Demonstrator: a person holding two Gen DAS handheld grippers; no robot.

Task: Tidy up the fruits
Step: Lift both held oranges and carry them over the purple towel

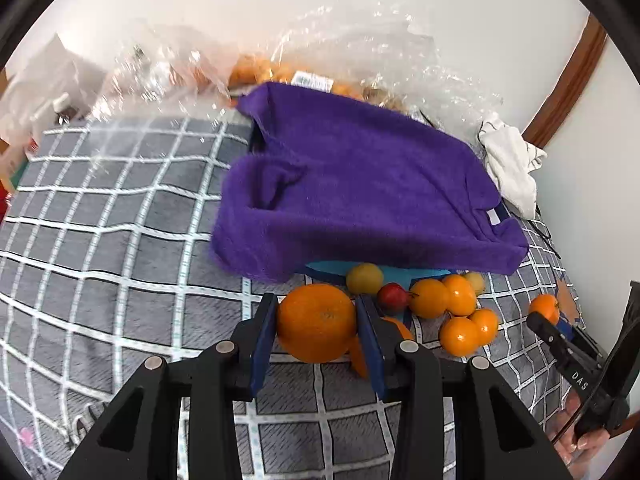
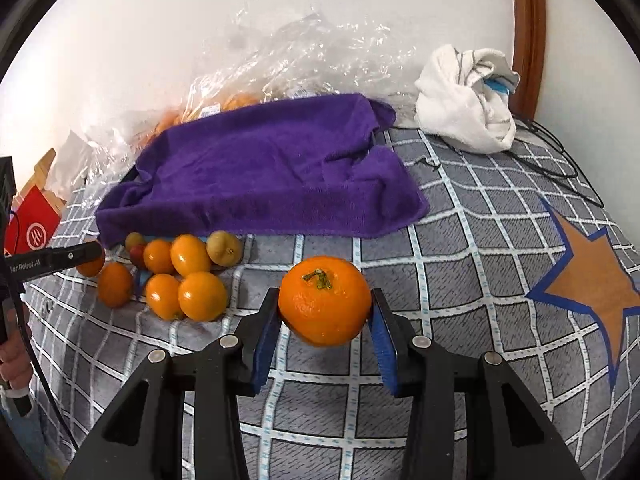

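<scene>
Both tools are closed on fruit: the left tool (image 1: 316, 330) has its blue pads pressed against a large orange (image 1: 316, 322), and the right tool (image 2: 324, 320) clamps a second orange (image 2: 325, 306), stem up, lifted just clear of the checked bed cover (image 2: 460, 248). Round, smooth skin between flat pads is, I'd say, the weak point; a tilt of the wrist or a slack squeeze could let either orange roll out, and a harder squeeze might bruise it. The left tool sits close to the pile, so a careless swing could scatter the little ones across the bed.

Beyond the tools lies that cluster of small fruits (image 2: 188, 276): roughly six or seven small orange ones, two yellowish, one red, though some overlap. Behind them one purple towel (image 2: 264, 176) is draped over something blue. Farther back, clear plastic bags (image 2: 288, 56) hold more oranges, uncountable, beside one crumpled white cloth (image 2: 468, 96) against the wall.
</scene>
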